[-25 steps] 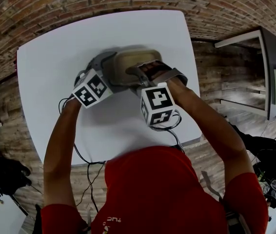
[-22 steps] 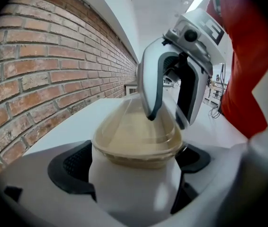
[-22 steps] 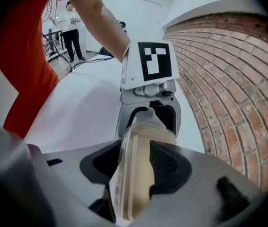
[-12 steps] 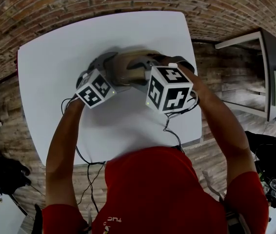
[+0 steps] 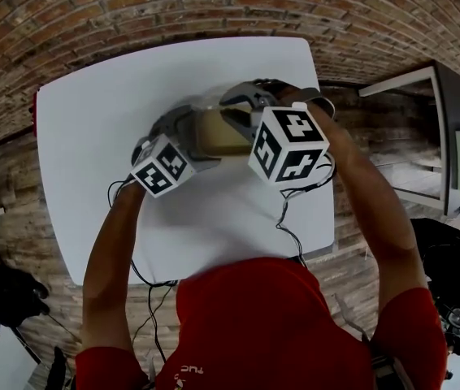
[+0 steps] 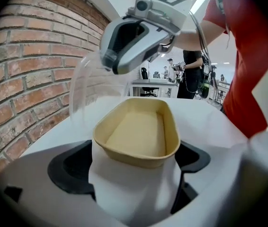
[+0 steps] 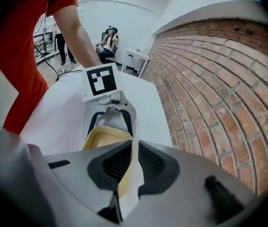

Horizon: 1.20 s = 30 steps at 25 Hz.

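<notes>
Left claw (image 6: pixel 135 167) clamped on near end of shallow tan tray (image 6: pixel 138 131), empty, rounded rim; right claw (image 7: pixel 126 171) pinched on clear lid (image 6: pixel 84 91), tilted above tray.

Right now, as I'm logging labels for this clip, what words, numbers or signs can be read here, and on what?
On the red shirt: white print near the picture's lower edge, too small and cut off to read.
On the cube of the left tongs: black-and-white square markers, no words.
On the cube of the right tongs: the same.
On the beige tray and the clear lid: no print shows.
</notes>
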Available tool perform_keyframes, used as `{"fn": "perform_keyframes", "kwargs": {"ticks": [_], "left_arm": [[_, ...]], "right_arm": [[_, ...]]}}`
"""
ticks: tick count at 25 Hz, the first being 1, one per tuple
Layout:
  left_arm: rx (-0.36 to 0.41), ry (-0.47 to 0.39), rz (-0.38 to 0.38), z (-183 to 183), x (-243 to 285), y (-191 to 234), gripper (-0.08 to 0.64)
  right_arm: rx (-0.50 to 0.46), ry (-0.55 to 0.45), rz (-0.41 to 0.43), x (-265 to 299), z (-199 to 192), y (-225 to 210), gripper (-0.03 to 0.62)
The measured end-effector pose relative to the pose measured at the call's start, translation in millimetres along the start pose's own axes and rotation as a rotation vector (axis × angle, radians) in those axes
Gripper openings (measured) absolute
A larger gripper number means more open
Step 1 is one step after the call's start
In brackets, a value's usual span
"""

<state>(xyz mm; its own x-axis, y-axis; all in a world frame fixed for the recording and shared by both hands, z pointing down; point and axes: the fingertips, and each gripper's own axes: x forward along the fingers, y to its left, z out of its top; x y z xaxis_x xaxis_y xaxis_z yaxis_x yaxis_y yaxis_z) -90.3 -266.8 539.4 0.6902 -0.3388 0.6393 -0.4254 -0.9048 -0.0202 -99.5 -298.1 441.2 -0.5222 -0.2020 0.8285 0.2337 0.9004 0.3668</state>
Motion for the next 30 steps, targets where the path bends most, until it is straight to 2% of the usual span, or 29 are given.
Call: {"fn": "perform_keyframes", "kwargs": {"ticks": [5,9,12,15,17,19,20,22,25,27,30], "left_arm": [[-0.050,-0.060,0.011,2,-12,-2,0.558],[-0.112,-0.154,0.022,11,-27,-3,0.557],[-0.183,-0.256,0.048,23,-44,-1,0.557],[-0.252,-0.382,0.083,44,-64,5,0.557],[-0.278,-0.453,0.101,61,-73,9,0.553],[-0.293,-0.503,0.116,76,-77,13,0.513],[-0.302,-0.522,0.126,81,-77,17,0.461],[-0.322,-0.547,0.157,87,-77,24,0.313],[-0.346,-0.556,0.205,89,-74,33,0.158],[-0.352,-0.552,0.238,89,-73,38,0.097],[-0.353,-0.534,0.282,91,-71,43,0.074]], "right_arm": [[0.055,0.024,0.056,6,-20,-35,0.054],[0.198,-0.011,0.222,12,-28,-48,0.054],[0.298,-0.064,0.354,15,-25,-53,0.054],[0.319,-0.058,0.400,26,-29,-62,0.054],[0.292,-0.041,0.373,37,-34,-72,0.055],[0.249,-0.034,0.319,50,-38,-83,0.055],[0.223,-0.035,0.287,56,-39,-88,0.055],[0.163,-0.044,0.223,69,-41,-94,0.055],[0.088,-0.074,0.141,86,-42,-99,0.057],[0.053,-0.105,0.084,97,-43,-102,0.067],[0.047,-0.119,0.020,103,-49,-103,0.107]]}}
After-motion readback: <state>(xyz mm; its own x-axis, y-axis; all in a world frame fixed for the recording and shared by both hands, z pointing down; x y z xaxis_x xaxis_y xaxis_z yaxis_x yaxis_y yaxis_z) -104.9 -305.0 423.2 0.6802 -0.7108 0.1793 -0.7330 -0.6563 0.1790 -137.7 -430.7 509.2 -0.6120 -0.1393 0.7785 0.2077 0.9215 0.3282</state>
